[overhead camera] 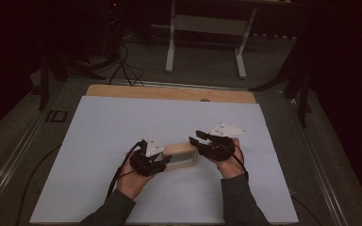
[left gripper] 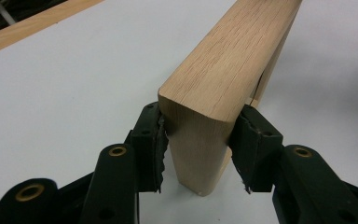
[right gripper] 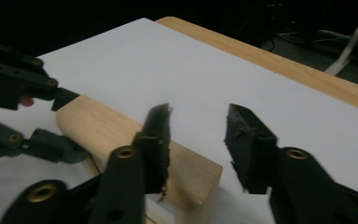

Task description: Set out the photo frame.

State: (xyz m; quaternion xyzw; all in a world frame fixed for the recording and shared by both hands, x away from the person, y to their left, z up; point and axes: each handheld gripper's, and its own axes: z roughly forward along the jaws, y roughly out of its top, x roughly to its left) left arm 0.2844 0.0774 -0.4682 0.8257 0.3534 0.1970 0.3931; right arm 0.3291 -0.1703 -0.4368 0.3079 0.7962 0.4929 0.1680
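Wooden box (overhead camera: 183,156) stands on my tabletop (overhead camera: 122,122), its contents hidden. My left gripper (left gripper: 198,144) has its fingers pressed on one end; my right gripper (right gripper: 198,140) fingers gape, gripping nothing.

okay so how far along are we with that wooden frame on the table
The wooden frame already stands upright on the white sheet. In hand: the left gripper clamps one end of it. The right gripper, jaws open, sits above the other end, holding nothing. Left, probably: the right gripper taking hold of that end, or the left letting go.
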